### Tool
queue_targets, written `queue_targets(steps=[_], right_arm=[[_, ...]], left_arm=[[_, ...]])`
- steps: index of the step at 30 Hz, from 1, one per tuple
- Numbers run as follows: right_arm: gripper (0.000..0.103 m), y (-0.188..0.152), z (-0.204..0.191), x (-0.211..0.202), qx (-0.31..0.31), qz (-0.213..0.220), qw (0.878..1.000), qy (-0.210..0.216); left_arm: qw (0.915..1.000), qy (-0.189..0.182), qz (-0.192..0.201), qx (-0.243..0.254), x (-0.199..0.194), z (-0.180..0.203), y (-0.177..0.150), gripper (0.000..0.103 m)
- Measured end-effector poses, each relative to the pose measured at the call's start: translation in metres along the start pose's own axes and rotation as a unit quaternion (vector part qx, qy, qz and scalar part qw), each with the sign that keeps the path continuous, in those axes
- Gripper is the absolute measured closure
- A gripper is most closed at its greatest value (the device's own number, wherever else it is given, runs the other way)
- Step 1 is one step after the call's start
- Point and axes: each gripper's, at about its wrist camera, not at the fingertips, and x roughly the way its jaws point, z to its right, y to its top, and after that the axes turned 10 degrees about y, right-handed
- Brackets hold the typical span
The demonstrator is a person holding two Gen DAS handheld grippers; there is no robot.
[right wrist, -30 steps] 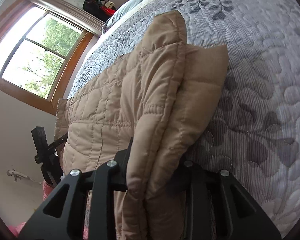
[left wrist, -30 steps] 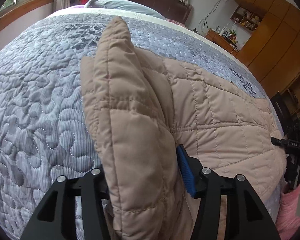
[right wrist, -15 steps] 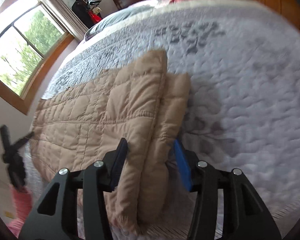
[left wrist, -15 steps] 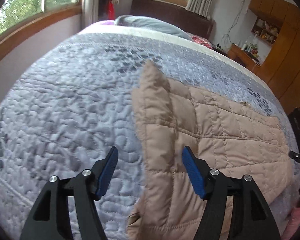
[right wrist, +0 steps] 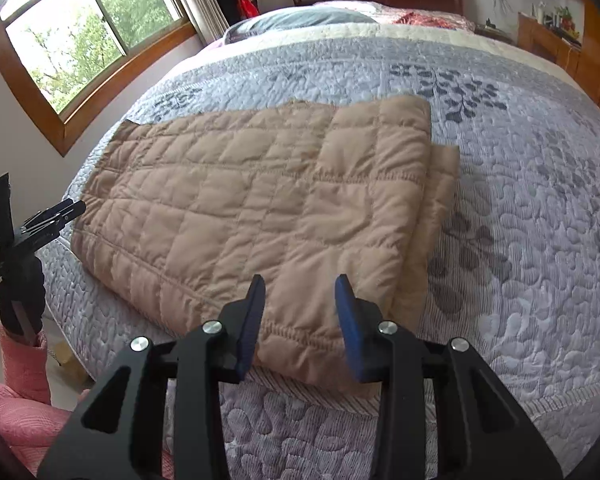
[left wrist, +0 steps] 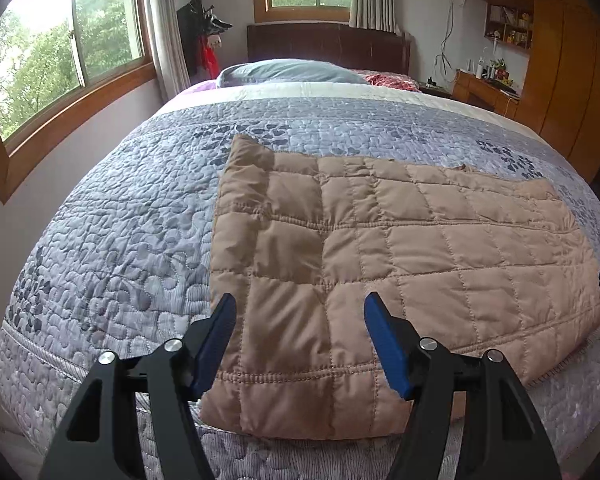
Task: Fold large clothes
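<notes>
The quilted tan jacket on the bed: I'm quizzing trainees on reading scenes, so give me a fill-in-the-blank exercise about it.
1. The quilted tan jacket lies folded on the ____ bedspread.
2. Both the left gripper and the right gripper are ____, holding nothing.
3. In the right wrist view, a lower layer sticks out along the jacket's ____ edge.
4. The pillow by the headboard is ____.

Answers: grey; open; right; blue
</notes>
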Motion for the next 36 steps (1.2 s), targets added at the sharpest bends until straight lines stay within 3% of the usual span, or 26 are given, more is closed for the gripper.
queue_targets(steps=[13, 36], right_arm=[[0.072, -0.020, 0.030, 0.032, 0.043, -0.017, 0.999, 0.002], [0.072, -0.026, 0.030, 0.041, 0.051, 0.008, 0.999, -0.005]], left_arm=[[0.9993, 0.003, -0.035, -0.012, 0.029, -0.002, -0.017, 0.036], [0.9990, -0.013, -0.035, -0.025, 0.044, -0.008, -0.025, 0.035]])
